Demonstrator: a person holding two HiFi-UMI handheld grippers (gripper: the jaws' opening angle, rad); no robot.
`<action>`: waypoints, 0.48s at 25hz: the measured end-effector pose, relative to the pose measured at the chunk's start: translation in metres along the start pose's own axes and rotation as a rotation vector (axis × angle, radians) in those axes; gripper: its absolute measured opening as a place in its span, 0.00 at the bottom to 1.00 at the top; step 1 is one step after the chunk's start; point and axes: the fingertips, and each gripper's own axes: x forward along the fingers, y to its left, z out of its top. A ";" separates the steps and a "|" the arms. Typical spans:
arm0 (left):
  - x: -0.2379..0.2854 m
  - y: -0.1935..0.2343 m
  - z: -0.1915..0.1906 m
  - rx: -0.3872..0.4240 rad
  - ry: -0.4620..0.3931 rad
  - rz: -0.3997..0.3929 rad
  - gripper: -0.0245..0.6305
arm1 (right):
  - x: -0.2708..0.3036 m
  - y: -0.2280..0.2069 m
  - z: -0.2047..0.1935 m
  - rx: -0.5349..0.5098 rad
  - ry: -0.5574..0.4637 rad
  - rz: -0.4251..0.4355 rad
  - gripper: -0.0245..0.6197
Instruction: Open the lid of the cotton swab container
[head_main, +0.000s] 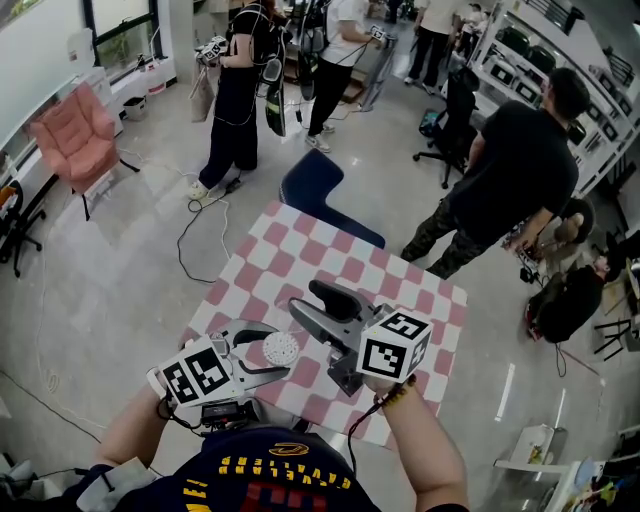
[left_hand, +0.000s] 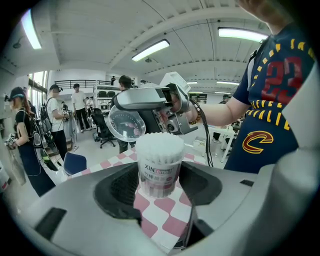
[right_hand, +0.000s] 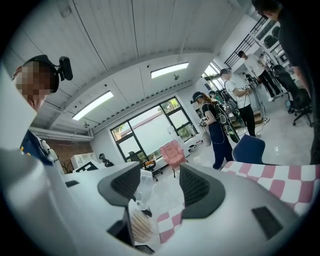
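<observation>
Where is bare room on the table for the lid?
Free: the table's far half toward the blue chair, and its right corner. Crowded: the near edge, with the left gripper, right gripper, swab container and lid.

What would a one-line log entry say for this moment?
left gripper: clamped on swab container, upright | right gripper: holding clear lid, apart from it | state: open, swabs showing

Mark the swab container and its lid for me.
swab container (left_hand: 159, 172): left gripper view, on its printed label.
lid (left_hand: 126, 123): left gripper view, centre of the clear disc.
</observation>
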 end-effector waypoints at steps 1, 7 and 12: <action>0.000 -0.001 0.000 -0.001 -0.003 -0.001 0.43 | 0.000 -0.004 -0.002 0.018 -0.001 -0.003 0.42; -0.001 -0.006 0.001 -0.008 -0.007 -0.010 0.43 | 0.000 -0.023 -0.015 0.105 0.004 -0.024 0.42; -0.001 -0.009 0.001 -0.009 -0.009 -0.014 0.43 | 0.000 -0.031 -0.027 0.134 0.018 -0.042 0.42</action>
